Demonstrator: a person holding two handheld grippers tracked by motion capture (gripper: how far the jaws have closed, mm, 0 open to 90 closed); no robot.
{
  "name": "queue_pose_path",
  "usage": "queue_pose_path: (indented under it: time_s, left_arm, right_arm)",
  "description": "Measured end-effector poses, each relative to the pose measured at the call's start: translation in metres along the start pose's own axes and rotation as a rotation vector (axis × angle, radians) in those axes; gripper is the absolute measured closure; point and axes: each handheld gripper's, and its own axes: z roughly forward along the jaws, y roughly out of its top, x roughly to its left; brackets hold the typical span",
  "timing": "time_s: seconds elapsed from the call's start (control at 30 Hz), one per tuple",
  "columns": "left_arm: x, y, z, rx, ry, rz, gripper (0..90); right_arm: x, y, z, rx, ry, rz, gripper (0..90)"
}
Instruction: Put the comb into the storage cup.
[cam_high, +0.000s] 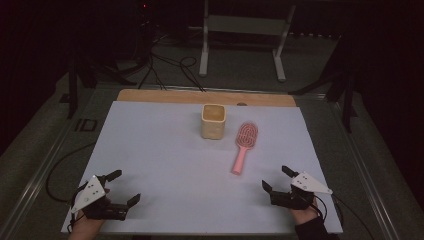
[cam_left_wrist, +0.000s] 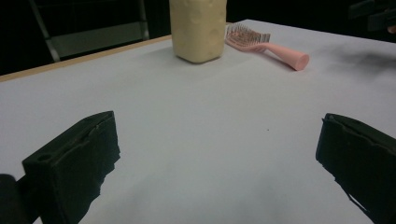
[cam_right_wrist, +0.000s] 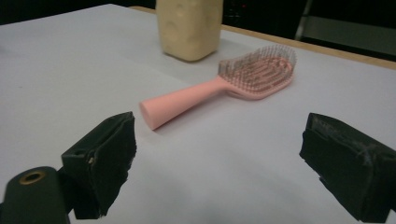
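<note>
both grippers, left (cam_high: 119, 189) and right (cam_high: 278, 179), gape empty; reach not begun, likely; right should close on pink hairbrush (cam_high: 243, 145) handle beside cream cup (cam_high: 213, 121)

Table (cam_high: 150, 150) layout: cup (cam_high: 213, 121) stands upright toward the far edge, roughly centre. Hairbrush (cam_high: 244, 145) lies flat just right of the cup, not touching it, bristles up, head at the far end, handle running toward the near side. Left gripper (cam_high: 121, 187) sits at the near left corner, well apart from both items. Right gripper (cam_high: 277, 178) sits at the near right, just right of and nearer than the handle end, close to it but not touching. Behind the table on the floor: cables (cam_high: 170, 65) to the left, a frame stand (cam_high: 242, 37) centre-right.
</note>
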Motion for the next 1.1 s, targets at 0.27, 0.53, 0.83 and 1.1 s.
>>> queue_pose_path:
  time_s: [0.27, 0.53, 0.83, 1.1]
  left_arm:
    - [-0.002, 0.002, 0.001, -0.008, -0.006, 0.001, 0.0]
    - [-0.003, 0.002, 0.003, -0.011, -0.033, -0.014, 0.0]
    - [-0.004, 0.001, 0.002, -0.013, -0.050, -0.001, 0.0]
    - [-0.004, 0.002, 0.002, -0.013, -0.055, -0.003, 0.0]
  right_arm:
    - [-0.003, 0.000, -0.004, 0.008, 0.026, 0.018, 9.8]
    - [-0.003, 0.002, -0.009, -0.001, 0.051, 0.017, 9.7]
    - [0.005, 0.007, -0.007, 0.029, 0.079, -0.008, 9.7]
    - [0.012, 0.020, -0.012, 0.020, 0.134, 0.011, 8.8]
